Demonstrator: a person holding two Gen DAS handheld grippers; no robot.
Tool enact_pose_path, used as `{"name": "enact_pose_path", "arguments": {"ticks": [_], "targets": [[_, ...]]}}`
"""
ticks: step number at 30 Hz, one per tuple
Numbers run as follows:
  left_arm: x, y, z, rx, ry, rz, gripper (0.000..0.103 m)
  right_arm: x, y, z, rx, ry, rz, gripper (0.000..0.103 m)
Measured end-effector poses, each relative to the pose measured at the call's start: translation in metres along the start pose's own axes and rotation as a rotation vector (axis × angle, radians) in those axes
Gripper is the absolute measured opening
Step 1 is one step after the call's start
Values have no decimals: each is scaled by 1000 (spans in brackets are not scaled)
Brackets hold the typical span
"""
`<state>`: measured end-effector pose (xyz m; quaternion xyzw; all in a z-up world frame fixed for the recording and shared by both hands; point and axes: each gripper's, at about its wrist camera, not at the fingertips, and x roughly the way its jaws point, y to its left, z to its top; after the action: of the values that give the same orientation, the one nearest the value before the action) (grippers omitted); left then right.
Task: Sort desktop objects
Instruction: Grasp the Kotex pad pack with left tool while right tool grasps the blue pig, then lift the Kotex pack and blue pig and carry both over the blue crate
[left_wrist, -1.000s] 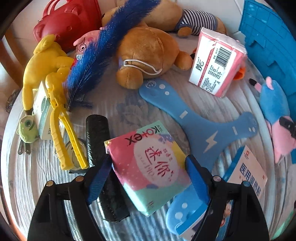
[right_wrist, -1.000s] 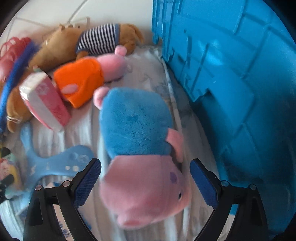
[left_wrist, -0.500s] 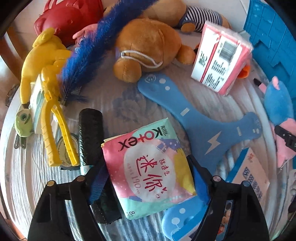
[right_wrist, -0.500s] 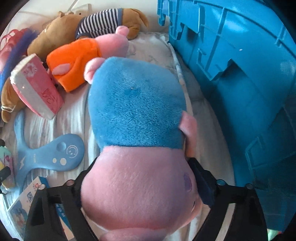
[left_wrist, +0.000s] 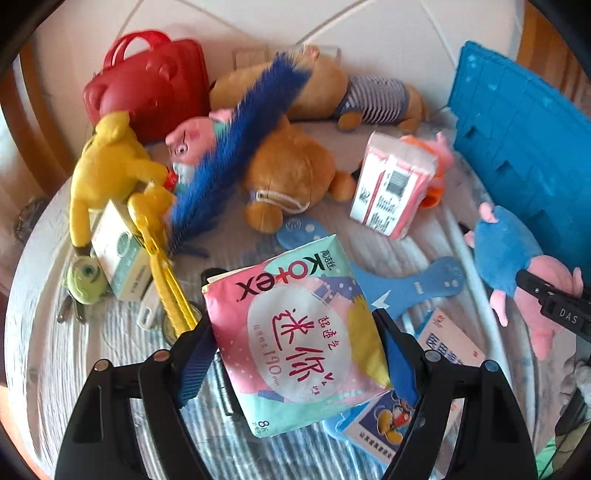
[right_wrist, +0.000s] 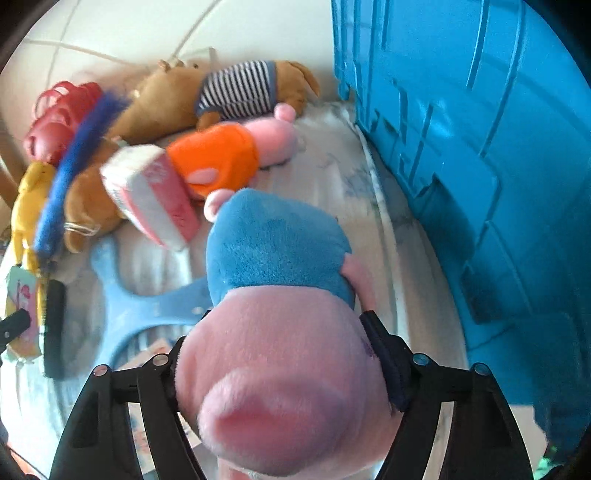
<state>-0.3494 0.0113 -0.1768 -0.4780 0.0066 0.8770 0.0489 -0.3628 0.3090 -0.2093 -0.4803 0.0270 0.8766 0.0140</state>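
One blue crate (right_wrist: 480, 166) stands at the far right of the table (left_wrist: 48, 350), its ribbed wall just beside the right gripper (right_wrist: 284, 358). That gripper is clamped on the pink head of one blue-bodied pig plush (right_wrist: 277, 251); the plush's body projects forward past the fingertips, over the table's right edge area. The left gripper (left_wrist: 295, 354) grips one pink-and-teal Kotex pack (left_wrist: 299, 332) by both side edges, the pack tilted, near centre, above a blue whale-shaped paddle (left_wrist: 417, 288).

Count of remaining items, larger first: one red handbag (left_wrist: 155, 85) far left; two brown plush toys, one striped-shirt (left_wrist: 369, 96) at far centre, one plain bear (left_wrist: 291, 170) nearer; one yellow plush (left_wrist: 107, 170) left; one blue feather duster (left_wrist: 236, 147) lying across the bear; one orange-clad pig plush (right_wrist: 221, 155); one pink tissue pack (left_wrist: 391, 192) touching it; one green one-eyed keychain (left_wrist: 86, 280) near left.
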Motion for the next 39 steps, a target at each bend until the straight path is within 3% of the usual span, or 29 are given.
{"name": "enact_pose_path", "arguments": {"ticks": [17, 24, 32, 34, 39], "targets": [[-122, 42, -10, 76, -199, -120, 80, -151, 103, -14, -43, -232, 14, 76], [-167, 44, -9, 117, -287, -173, 80, -203, 128, -19, -59, -326, 5, 76], [-196, 15, 0, 159, -355, -224, 80, -246, 117, -12, -62, -416, -29, 73], [-197, 1, 3, 167, -363, -231, 80, -251, 109, -10, -66, -430, -33, 65], [-188, -38, 12, 158, -372, -236, 80, -233, 76, 3, -101, -374, -2, 58]]}}
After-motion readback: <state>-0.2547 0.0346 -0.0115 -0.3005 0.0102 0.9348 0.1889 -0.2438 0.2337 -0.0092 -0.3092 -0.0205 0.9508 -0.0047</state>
